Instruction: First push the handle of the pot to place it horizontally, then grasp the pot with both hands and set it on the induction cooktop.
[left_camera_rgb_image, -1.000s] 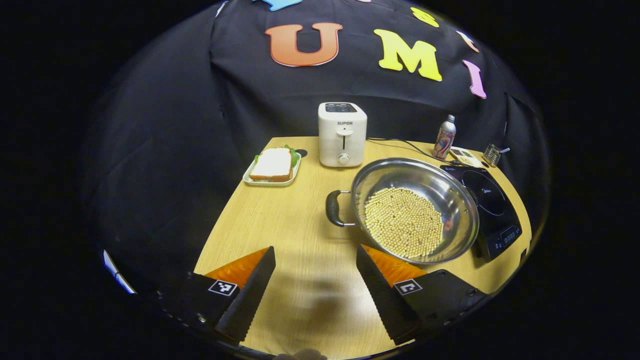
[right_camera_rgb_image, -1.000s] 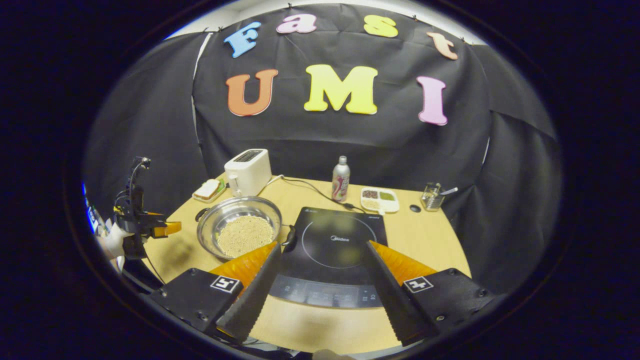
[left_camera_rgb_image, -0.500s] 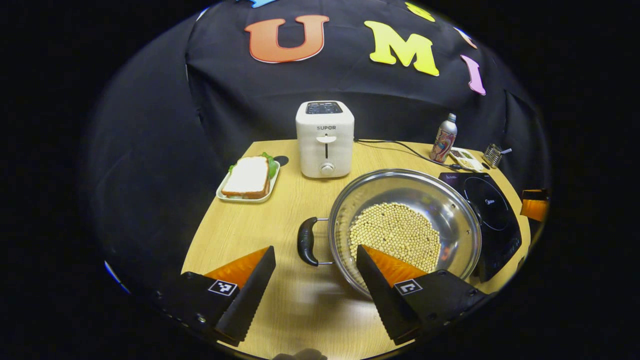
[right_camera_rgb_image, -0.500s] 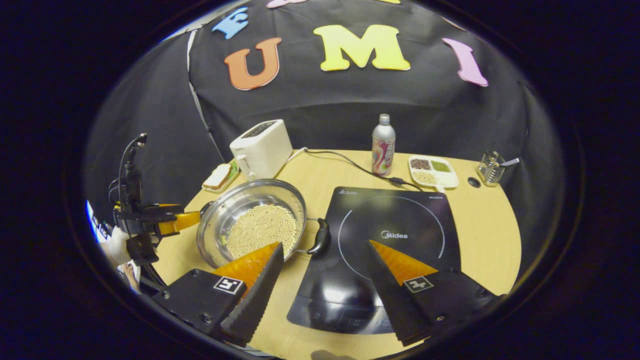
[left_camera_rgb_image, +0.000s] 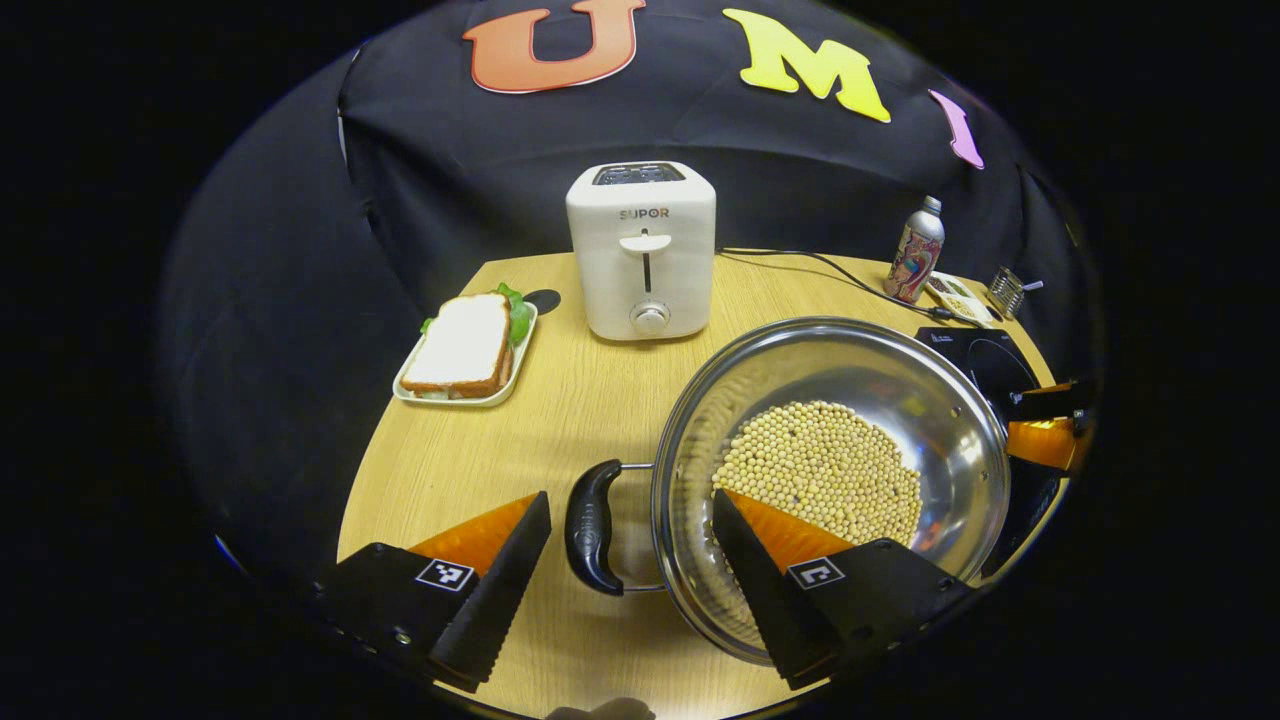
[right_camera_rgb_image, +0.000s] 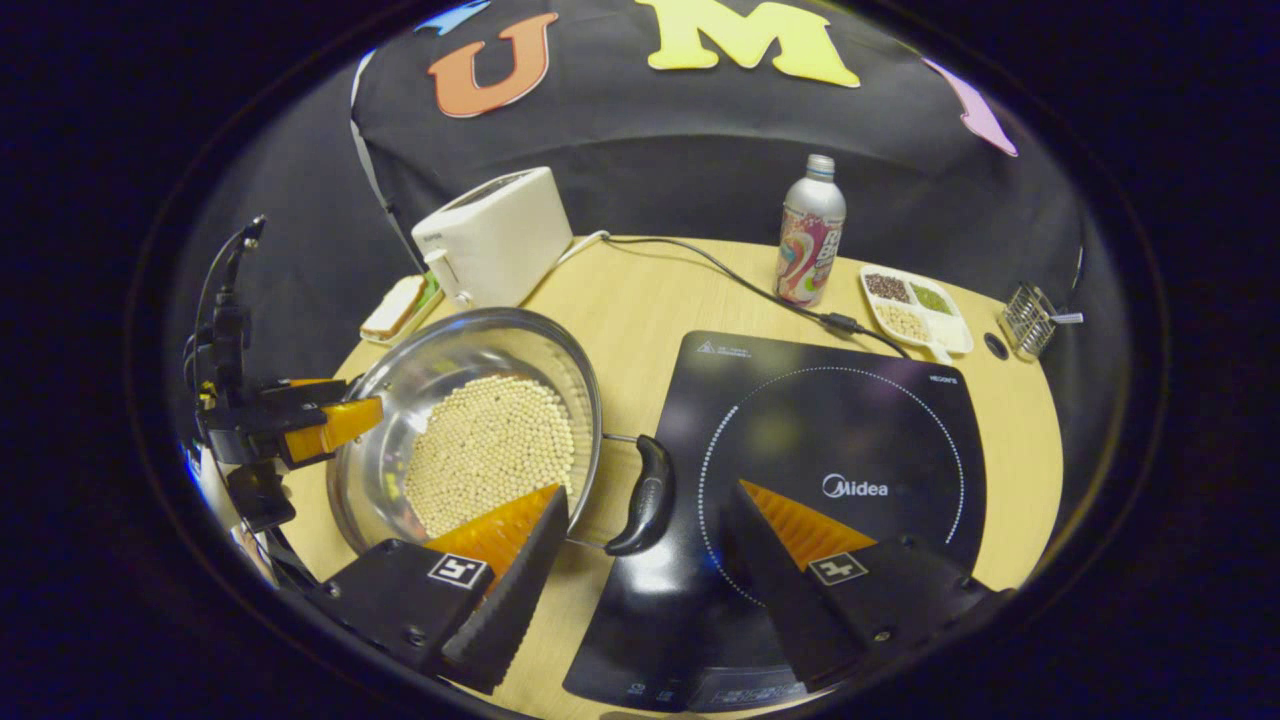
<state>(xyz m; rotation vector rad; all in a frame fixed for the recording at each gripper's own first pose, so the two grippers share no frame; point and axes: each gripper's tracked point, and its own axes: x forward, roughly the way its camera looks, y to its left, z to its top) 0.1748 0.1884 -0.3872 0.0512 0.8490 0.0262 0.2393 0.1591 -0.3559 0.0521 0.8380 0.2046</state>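
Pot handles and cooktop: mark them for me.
Left handle (left_camera_rgb_image: 585, 528), left gripper view, middle of the black grip.
Right handle (right_camera_rgb_image: 645, 495), right gripper view, middle of the black grip.
Cooktop (right_camera_rgb_image: 830, 420), right gripper view, bare glass inside the ring.

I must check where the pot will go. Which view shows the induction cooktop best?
The right gripper view: the induction cooktop lies nearly whole there, with its ring marking. The left gripper view shows just a dark corner behind the pot.

Left gripper view: pot (left_camera_rgb_image: 830, 400) near rim hidden behind the gripper's finger (left_camera_rgb_image: 770, 590); it covers most of the induction cooktop (left_camera_rgb_image: 975, 360). Right gripper view: cooktop near edge cut off; small tray (right_camera_rgb_image: 915, 310) contents too small to identify.
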